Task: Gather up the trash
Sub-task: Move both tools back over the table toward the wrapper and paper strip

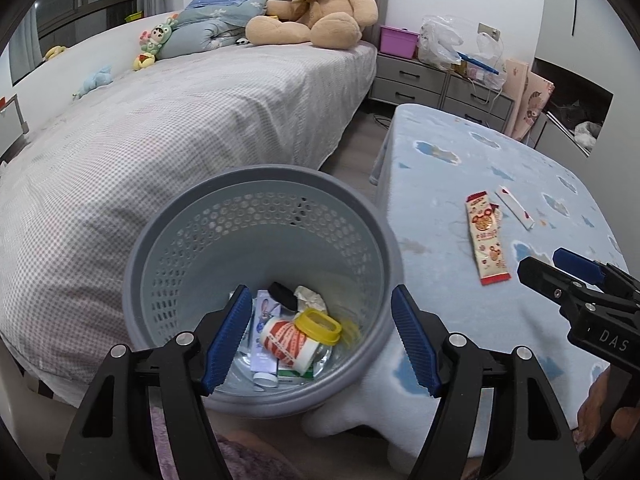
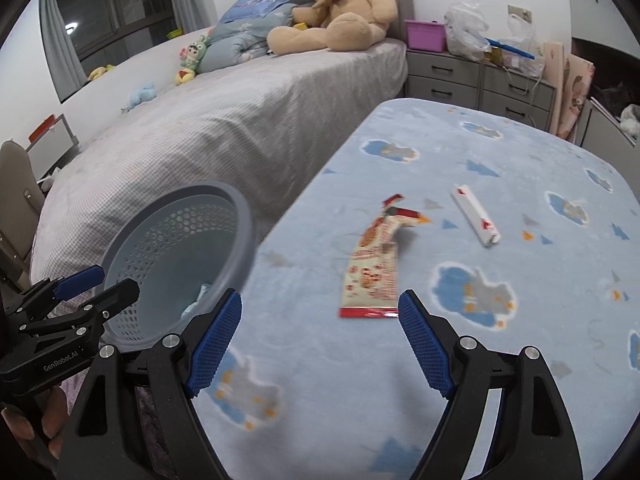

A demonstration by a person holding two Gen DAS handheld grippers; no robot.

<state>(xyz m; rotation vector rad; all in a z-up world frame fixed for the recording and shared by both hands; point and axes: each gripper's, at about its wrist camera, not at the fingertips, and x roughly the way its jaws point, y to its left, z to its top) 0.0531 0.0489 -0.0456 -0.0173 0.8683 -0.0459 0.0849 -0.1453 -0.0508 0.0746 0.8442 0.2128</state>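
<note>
Grey perforated plastic is what fills the lower middle of the left wrist view: the trash basket point(image 1: 262, 280) is seen from above, with a yellow-lidded cup point(image 1: 298, 338), a tube and crumpled paper lying at its bottom. The left gripper point(image 1: 320, 338) is held spread wide over the basket mouth, nothing gripped between the blue pads point(image 1: 228, 340), and no contact with the rim can be made out. To the left of the basket the checked bed point(image 1: 160, 128) is pressed close, so room on that side is tight.

Moving right, the blue cloud-print blanket point(image 2: 500, 184) is spread over a flat surface, its near edge just beside the basket. A red-and-cream snack wrapper point(image 2: 372, 268) is lying flat mid-frame in the right wrist view, with a white strip wrapper point(image 2: 476, 216) near it, upper right. The right gripper point(image 2: 320, 340) is also opened wide and empty, hovering just short of the snack wrapper's lower end. Plenty of bare blanket is left around both wrappers.
</note>
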